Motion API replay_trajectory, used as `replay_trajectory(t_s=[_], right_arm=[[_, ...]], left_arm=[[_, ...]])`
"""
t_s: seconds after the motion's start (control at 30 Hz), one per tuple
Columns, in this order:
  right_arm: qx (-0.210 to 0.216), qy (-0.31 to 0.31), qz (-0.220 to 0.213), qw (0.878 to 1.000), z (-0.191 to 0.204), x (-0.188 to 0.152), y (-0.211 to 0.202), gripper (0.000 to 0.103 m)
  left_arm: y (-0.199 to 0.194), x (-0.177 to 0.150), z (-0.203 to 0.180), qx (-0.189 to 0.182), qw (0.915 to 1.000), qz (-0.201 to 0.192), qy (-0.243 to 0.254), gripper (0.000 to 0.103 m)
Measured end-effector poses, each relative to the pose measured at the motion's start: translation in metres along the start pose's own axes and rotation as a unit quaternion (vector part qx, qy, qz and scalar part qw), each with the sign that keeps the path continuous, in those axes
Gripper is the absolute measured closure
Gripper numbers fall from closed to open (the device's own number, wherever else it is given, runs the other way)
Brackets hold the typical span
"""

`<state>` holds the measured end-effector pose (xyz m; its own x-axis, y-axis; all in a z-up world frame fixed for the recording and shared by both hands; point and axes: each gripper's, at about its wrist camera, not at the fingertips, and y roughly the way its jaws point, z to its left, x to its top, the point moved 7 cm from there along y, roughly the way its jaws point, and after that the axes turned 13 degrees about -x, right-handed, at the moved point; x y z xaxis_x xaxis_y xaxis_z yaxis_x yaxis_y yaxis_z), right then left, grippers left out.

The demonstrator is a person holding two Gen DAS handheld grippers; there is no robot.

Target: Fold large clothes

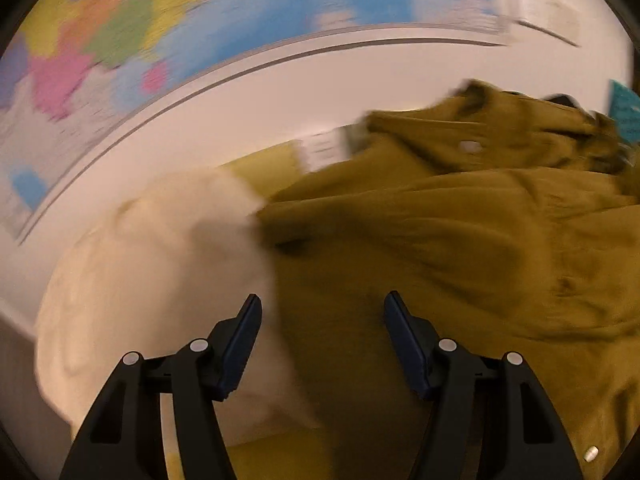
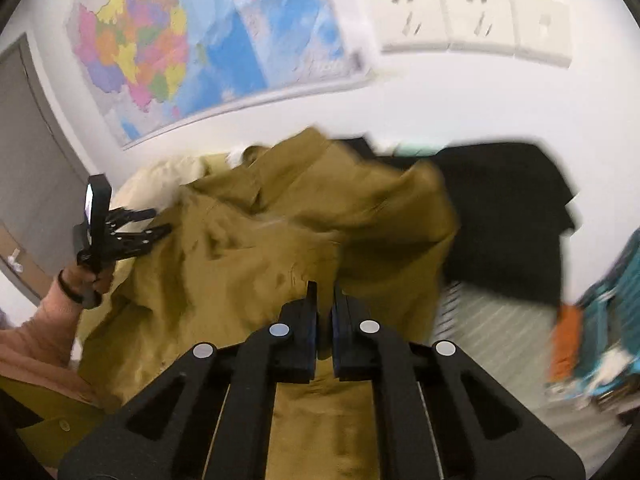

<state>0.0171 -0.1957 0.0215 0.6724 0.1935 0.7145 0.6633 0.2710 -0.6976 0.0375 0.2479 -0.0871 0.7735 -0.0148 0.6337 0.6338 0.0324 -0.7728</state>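
Note:
A large olive-brown shirt with white buttons lies crumpled in a heap; it also fills the middle of the right wrist view. My left gripper is open and empty, held just above the shirt's left edge. It also shows in the right wrist view at the shirt's left side. My right gripper has its jaws nearly together with olive cloth right at the tips; the grip itself is blurred.
A cream cloth lies left of the shirt. A black garment and a striped one lie to the right, with teal and orange items beyond. A wall map and sockets are behind.

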Motion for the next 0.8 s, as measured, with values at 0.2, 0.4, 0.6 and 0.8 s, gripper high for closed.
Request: replay_trajectory(t_s=[0.2, 0.4, 0.6, 0.8], right_arm=[[-0.093, -0.009, 0.128, 0.987, -0.043, -0.027, 0.053, 0.079], [-0.103, -0.007, 0.129, 0.986, -0.039, -0.038, 0.058, 0.045], [-0.099, -0.047, 0.028, 0.994, -0.019, -0.001, -0.020, 0.018], [0.011, -0.096, -0.036, 0.995, 0.064, 0.033, -0.028, 0.017]], left_arm=[[-0.022, 0.005, 0.010, -0.010, 0.9993, -0.032, -0.016, 0.042], [-0.032, 0.010, -0.033, -0.027, 0.9972, -0.041, 0.057, 0.031], [-0.024, 0.004, -0.035, -0.038, 0.9974, -0.034, 0.050, 0.031], [-0.025, -0.012, -0.024, -0.071, 0.9967, -0.039, 0.010, 0.031]])
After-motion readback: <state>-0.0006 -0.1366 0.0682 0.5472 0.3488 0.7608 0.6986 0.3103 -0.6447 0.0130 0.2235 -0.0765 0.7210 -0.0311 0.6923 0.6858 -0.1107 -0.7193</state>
